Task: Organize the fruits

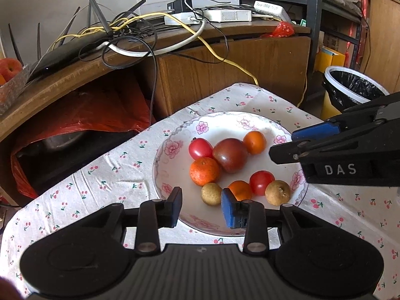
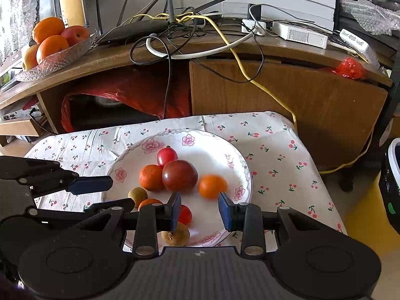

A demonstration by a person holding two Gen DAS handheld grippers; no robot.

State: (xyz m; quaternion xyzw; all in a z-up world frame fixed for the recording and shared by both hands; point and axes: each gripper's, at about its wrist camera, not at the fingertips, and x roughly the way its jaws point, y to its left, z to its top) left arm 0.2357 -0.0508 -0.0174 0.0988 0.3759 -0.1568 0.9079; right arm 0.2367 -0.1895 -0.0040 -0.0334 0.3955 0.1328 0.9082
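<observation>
Left hand-held gripper: jaws parted to a moderate gap, nothing between the pads, hovering over the near rim of the flowered plate. Its blue pad sits just beside a small brown longan and a small orange. Risk, as I judge it: dropping in at this angle would nudge the longan sideways rather than catch it; round fruit on a glazed plate rolls freely.

Centre of plate: large dark tomato touching a mandarin and a red cherry tomato. These three lean on each other; knocking one likely shifts all three.

Right hand-held gripper: jaws at a narrow-to-moderate gap, empty. An orange fruit lies just beyond the tips, blurred, so possibly rolling. It is near the plate's right rim; a push could send it over onto the cloth-covered tabletop and off the edge.

The two grippers work close together over one plate, so a collision is plausible. A second longan sits under the right gripper's left finger, partly hidden, easy to crush or clip.
</observation>
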